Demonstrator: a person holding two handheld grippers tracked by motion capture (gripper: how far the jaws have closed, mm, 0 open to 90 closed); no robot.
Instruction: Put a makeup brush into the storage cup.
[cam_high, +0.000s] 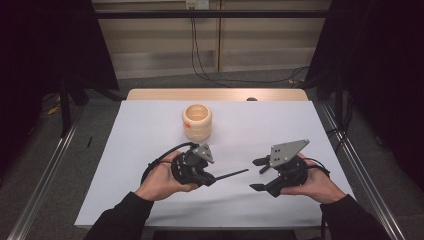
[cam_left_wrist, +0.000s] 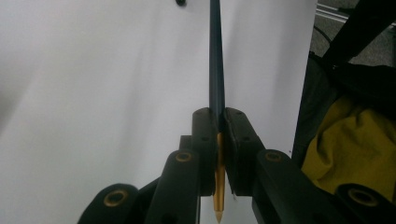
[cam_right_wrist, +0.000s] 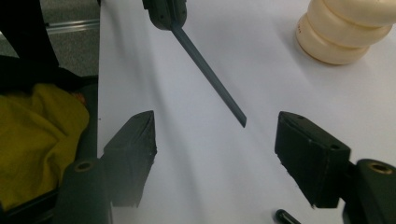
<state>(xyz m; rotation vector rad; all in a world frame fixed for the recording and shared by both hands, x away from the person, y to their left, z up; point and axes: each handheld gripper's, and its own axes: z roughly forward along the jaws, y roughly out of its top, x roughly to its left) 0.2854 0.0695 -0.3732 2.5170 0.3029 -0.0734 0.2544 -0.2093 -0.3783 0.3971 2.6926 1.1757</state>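
Observation:
My left gripper (cam_high: 214, 179) (cam_left_wrist: 218, 114) is shut on a dark pencil (cam_high: 231, 174) (cam_left_wrist: 215, 56), near its sharpened yellowish tip, which points back toward the hand. The shaft sticks out to the right, just above the white table cover (cam_high: 140, 165). My right gripper (cam_high: 253, 174) (cam_right_wrist: 215, 119) faces it with jaws apart and nothing between the pads. The blunt end of the pencil (cam_right_wrist: 210, 77) lies just ahead of that gap. In the right gripper view the left gripper (cam_right_wrist: 165, 11) shows at the top. A cream ribbed cup (cam_high: 197, 121) (cam_right_wrist: 343, 32) stands upright at the table's middle back.
A small black piece (cam_right_wrist: 287, 217) (cam_left_wrist: 180, 2) lies on the white cover by my right gripper. A yellow cloth (cam_left_wrist: 355, 140) (cam_right_wrist: 32, 135) sits beyond the table's near edge. Metal rails (cam_high: 45, 170) run along both sides of the table.

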